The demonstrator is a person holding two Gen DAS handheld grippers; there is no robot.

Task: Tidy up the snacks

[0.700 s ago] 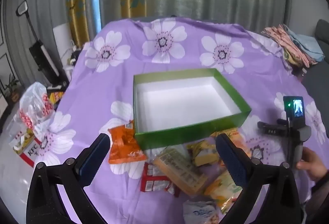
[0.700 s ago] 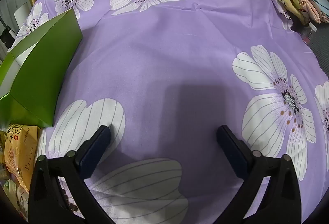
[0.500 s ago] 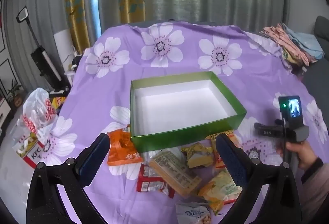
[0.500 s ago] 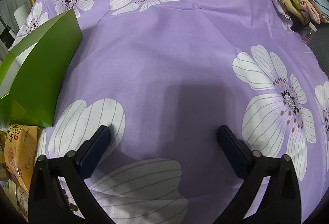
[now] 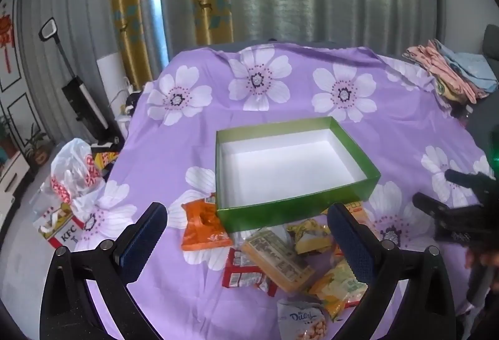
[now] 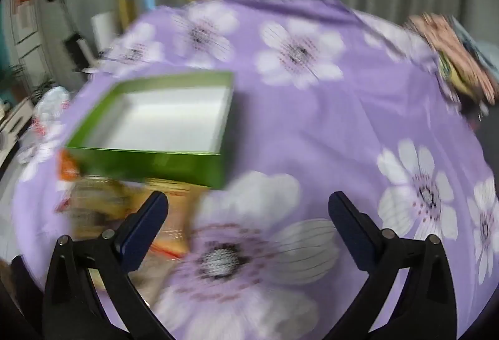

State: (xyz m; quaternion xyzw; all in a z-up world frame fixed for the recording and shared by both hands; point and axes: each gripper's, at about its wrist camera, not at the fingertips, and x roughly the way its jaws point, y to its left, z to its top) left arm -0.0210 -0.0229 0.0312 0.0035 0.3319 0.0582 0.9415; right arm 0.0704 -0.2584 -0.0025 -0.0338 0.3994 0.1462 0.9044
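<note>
the left claw (image 5: 246, 224) is held spread wide above the near edge of the worktop (image 5: 405, 121), which is covered by a purple cloth with white flowers, and nothing is pinched between its pads. just beyond its fingertips a green box (image 5: 296, 165) with a white inside is seen, open and empty. between the two fingers and the box's near wall the snacks are heaped: an orange packet (image 5: 204, 227) by the left finger, touching the box's corner, a red packet (image 5: 243, 274), a tan packet (image 5: 277, 255) lying over it, yellow packets (image 5: 338, 285) by the right finger, and a white bag (image 5: 301, 321) nearest the claw.

the right claw (image 6: 248, 213) is likewise spread wide and empty, tilted down over a large flower on the cloth. its view is blurred; the green box (image 6: 146, 159) is made out ahead and to the left of its left finger, with the snack heap (image 6: 103, 202) at and behind that finger. folded cloths (image 5: 452, 75) lie far ahead to the right.
</note>
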